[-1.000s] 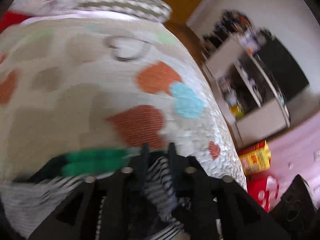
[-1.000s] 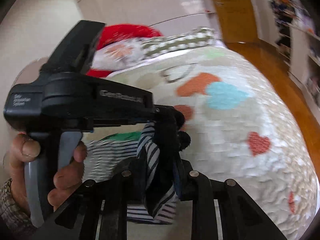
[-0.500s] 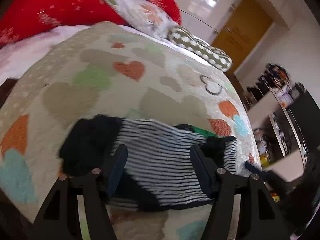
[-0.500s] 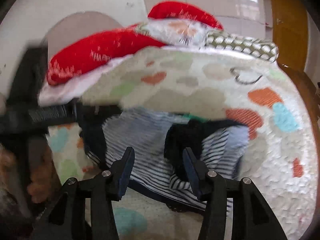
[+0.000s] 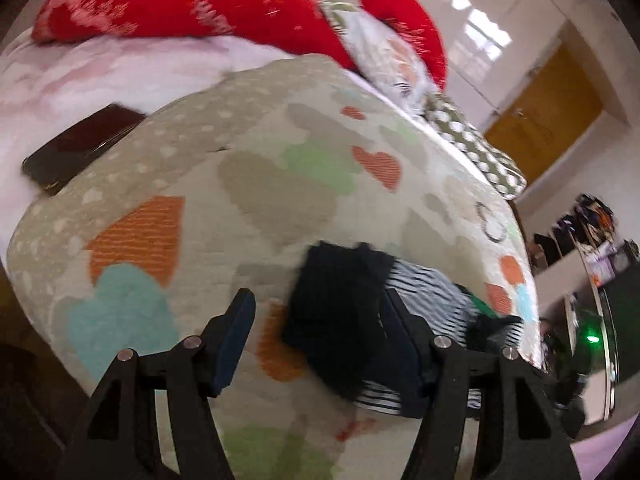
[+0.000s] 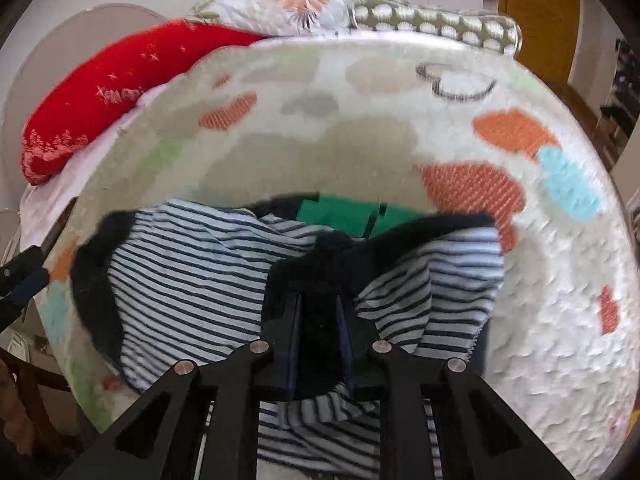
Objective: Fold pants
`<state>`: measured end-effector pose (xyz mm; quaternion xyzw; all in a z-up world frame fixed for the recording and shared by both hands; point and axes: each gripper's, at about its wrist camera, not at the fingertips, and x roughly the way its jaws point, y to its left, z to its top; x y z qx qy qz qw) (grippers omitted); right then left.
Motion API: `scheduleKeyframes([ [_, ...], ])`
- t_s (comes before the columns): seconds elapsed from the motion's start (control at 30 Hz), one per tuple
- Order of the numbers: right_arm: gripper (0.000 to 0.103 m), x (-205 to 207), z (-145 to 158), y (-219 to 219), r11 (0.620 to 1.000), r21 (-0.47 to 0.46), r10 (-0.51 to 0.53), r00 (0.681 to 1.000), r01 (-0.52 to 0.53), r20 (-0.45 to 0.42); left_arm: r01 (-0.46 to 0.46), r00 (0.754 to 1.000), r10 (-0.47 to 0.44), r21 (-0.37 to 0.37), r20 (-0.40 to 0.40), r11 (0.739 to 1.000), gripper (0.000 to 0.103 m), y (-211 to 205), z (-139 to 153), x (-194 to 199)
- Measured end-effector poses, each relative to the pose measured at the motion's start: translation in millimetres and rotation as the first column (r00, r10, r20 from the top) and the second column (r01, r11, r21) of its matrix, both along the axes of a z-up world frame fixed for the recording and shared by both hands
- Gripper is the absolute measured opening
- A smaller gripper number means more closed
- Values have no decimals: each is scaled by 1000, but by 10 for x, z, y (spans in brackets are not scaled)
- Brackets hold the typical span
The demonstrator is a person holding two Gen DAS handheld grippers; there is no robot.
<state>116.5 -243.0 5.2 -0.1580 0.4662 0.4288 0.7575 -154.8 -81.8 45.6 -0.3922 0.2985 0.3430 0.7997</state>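
Observation:
The pants (image 6: 192,280) are striped black and white with dark trim and lie crumpled on a heart-patterned quilt (image 6: 380,132). My right gripper (image 6: 318,312) is shut on a dark fold of the pants at their middle. A green patch (image 6: 340,216) shows behind the fold. In the left wrist view the pants (image 5: 352,312) lie at the lower right, dark end nearest. My left gripper (image 5: 320,320) is open and empty, its right finger beside the pants' dark end, its left finger over bare quilt (image 5: 256,184).
Red pillows (image 5: 180,4) and a dotted pillow (image 5: 476,152) lie at the bed's head. A dark phone (image 5: 80,148) rests on the pink sheet at the left. Shelves (image 5: 592,248) and a wooden door (image 5: 544,120) stand to the right.
My left gripper let go of the pants, opened and swung left toward their dark end. My right gripper opened, then shut on the dark fold in the middle.

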Motion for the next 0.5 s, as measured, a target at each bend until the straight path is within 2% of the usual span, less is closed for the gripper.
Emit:
scheduleKeyframes([
  [0.07,19,-22,100,-34,1000,5,6,1000,-6,21,-16,1000,16,-29,9,999,64,65,-103,-59],
  [0.13,19,-133,363,-125,998,66,-9,996,3,90,-17,1000,17,-53,11,998,68,99,-194,-56],
  [0.23,19,-361,680,-93,991,114,49,989,-65,139,-1,1000,4,-99,25,995,70,102,-349,-10],
  [0.27,22,-426,743,-27,988,123,83,989,-99,126,22,999,-18,-101,41,995,64,82,-375,8],
  [0.33,36,-512,809,99,978,133,151,986,-160,75,58,996,-50,-105,74,993,38,51,-386,4],
  [0.37,45,-549,837,222,970,149,189,982,-191,25,61,995,-52,-115,81,991,37,51,-389,-11],
  [0.43,55,-591,844,396,961,169,229,973,-218,-43,47,995,-36,-117,94,992,37,59,-370,-63],
  [0.47,63,-612,812,575,955,161,268,957,-249,-109,34,995,-23,-111,94,993,38,66,-351,-96],
  [0.5,65,-632,766,699,952,150,288,946,-267,-148,24,995,-14,-107,94,994,40,79,-336,-126],
])
